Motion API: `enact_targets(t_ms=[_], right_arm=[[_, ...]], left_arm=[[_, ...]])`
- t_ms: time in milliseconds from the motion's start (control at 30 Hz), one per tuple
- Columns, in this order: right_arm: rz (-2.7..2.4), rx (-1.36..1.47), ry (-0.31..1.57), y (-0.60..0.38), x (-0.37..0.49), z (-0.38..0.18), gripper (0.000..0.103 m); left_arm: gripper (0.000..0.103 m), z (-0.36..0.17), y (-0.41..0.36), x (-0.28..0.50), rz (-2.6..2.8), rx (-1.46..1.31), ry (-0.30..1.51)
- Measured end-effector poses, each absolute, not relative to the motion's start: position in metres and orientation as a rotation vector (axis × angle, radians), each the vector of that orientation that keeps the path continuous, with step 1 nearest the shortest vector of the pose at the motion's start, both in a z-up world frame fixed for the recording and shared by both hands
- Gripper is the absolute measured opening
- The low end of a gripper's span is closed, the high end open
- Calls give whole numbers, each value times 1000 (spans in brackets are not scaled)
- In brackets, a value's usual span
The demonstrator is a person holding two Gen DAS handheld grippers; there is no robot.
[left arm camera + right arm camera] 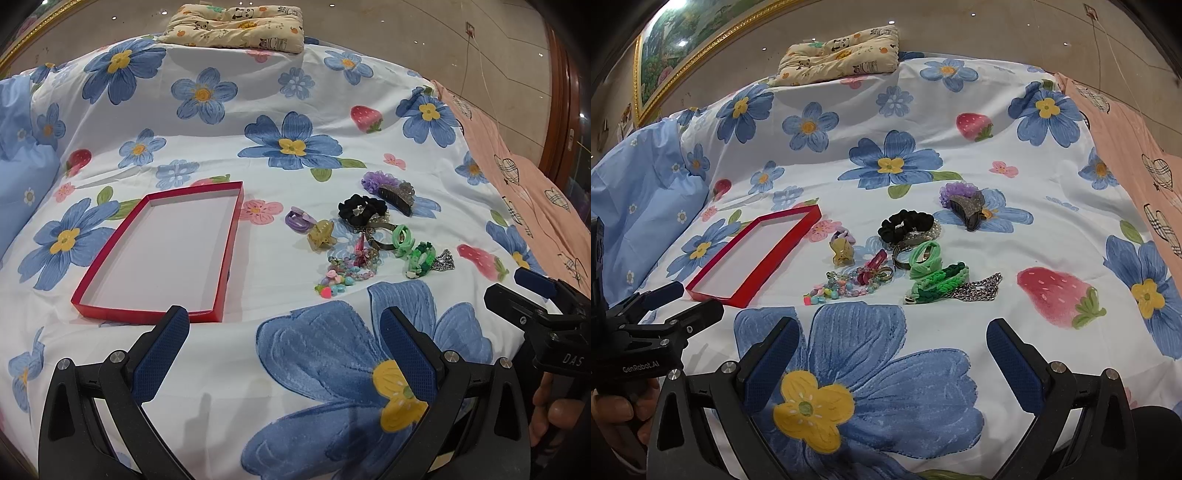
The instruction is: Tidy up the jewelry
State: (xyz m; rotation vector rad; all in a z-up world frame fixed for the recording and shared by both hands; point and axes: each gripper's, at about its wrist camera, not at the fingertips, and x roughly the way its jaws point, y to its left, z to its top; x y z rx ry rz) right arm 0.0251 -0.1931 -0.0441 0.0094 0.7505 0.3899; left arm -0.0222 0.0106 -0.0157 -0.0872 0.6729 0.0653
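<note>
An empty shallow red tray [110, 254] lies on the floral bedsheet, also in the right wrist view [775, 254]. To its right is a cluster of jewelry and hair pieces: a black scrunchie [360, 208] [905, 223], a yellow claw clip [321, 234] [842, 253], a pastel bead bracelet [340, 280] [834, 288], green braided bands [421, 258] [938, 280], a silver chain [979, 290], a dark hair clip on a purple scrunchie [393, 192] [967, 206]. My left gripper [284, 325] is open and empty, near the tray's front edge. My right gripper [892, 336] is open and empty, in front of the cluster.
A panda-print pillow [236, 26] lies at the bed's far end. A blue pillow [639, 199] sits at the left, a pink blanket [535, 192] at the right. The right gripper also shows at the left wrist view's right edge [535, 306].
</note>
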Motion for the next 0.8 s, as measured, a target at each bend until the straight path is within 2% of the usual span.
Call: enact_targets(t_ms=[800], right_arm=[[389,30,762,-197,36,-46,102]], left_arm=[[103,-17,5,-20,26,-104,683]])
